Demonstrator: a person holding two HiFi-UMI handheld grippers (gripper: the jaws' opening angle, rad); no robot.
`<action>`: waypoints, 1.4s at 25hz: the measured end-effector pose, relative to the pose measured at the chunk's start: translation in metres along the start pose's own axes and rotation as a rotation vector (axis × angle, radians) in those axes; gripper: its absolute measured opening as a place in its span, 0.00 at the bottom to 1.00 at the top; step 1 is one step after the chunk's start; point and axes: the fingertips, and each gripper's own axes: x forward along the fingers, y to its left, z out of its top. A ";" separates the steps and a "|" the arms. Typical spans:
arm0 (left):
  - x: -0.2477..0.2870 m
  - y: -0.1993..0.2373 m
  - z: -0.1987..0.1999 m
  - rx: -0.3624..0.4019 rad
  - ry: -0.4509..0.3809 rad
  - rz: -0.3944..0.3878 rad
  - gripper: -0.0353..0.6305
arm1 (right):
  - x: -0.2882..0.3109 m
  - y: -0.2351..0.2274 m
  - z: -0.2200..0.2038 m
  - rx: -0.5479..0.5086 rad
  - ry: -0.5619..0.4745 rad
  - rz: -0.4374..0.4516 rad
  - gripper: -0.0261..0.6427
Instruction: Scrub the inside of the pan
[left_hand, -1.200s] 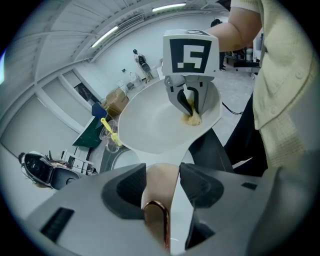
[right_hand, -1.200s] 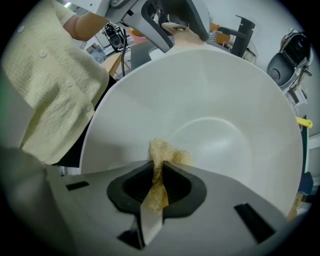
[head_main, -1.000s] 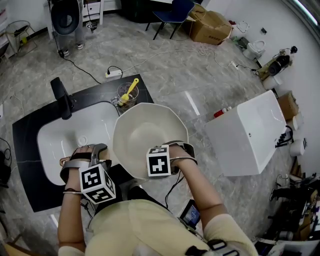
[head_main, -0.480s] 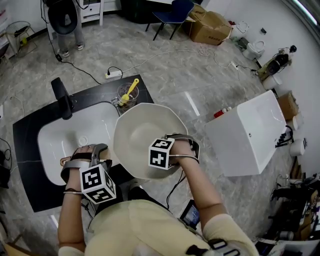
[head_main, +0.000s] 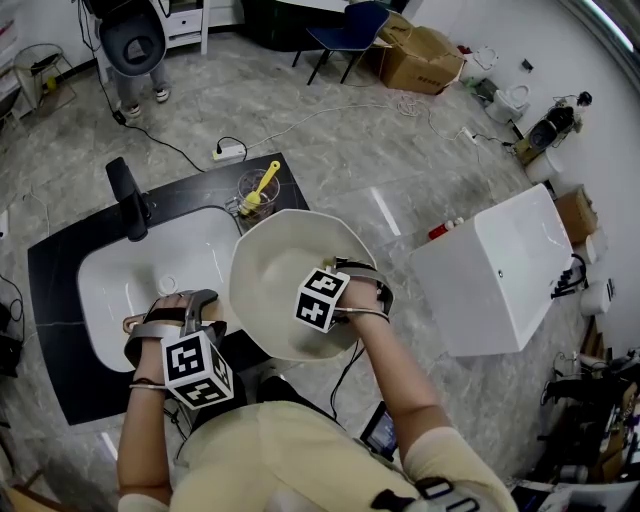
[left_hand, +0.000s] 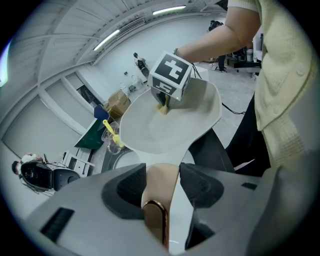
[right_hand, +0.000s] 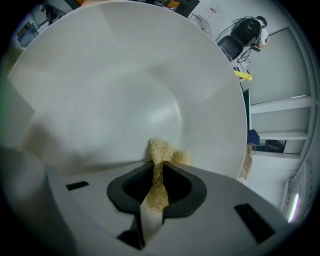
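A white, many-sided pan (head_main: 270, 262) is held tilted above the sink's right edge. My left gripper (head_main: 176, 308) is shut on the pan's tan, copper-tipped handle (left_hand: 156, 202), which runs between its black pads (left_hand: 125, 187). My right gripper (head_main: 322, 274) reaches into the pan from the near side. It is shut on a yellow scrub pad (right_hand: 161, 151), and the pad's tip presses against the pan's inner wall (right_hand: 125, 85). In the left gripper view the right gripper (left_hand: 164, 106) and its marker cube stand over the pan bowl (left_hand: 170, 131).
A white sink basin (head_main: 140, 270) is set in a black counter (head_main: 60, 300), with a black faucet (head_main: 126, 196) behind it. A glass cup with a yellow brush (head_main: 255, 190) stands at the counter's far right. A white cabinet (head_main: 495, 265) stands on the floor to the right.
My right gripper has moved a little farther into the pan and its marker cube has turned. The pan has shifted slightly. My left gripper has stayed in place.
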 end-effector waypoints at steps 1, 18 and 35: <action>0.000 0.000 0.000 0.001 0.000 0.000 0.38 | 0.002 -0.004 0.003 0.016 -0.014 -0.020 0.14; 0.001 0.000 -0.001 0.001 0.004 -0.001 0.38 | -0.006 -0.031 0.057 0.216 -0.304 -0.104 0.14; 0.001 0.000 0.000 -0.007 0.013 0.003 0.38 | -0.024 -0.018 0.054 0.464 -0.410 0.069 0.14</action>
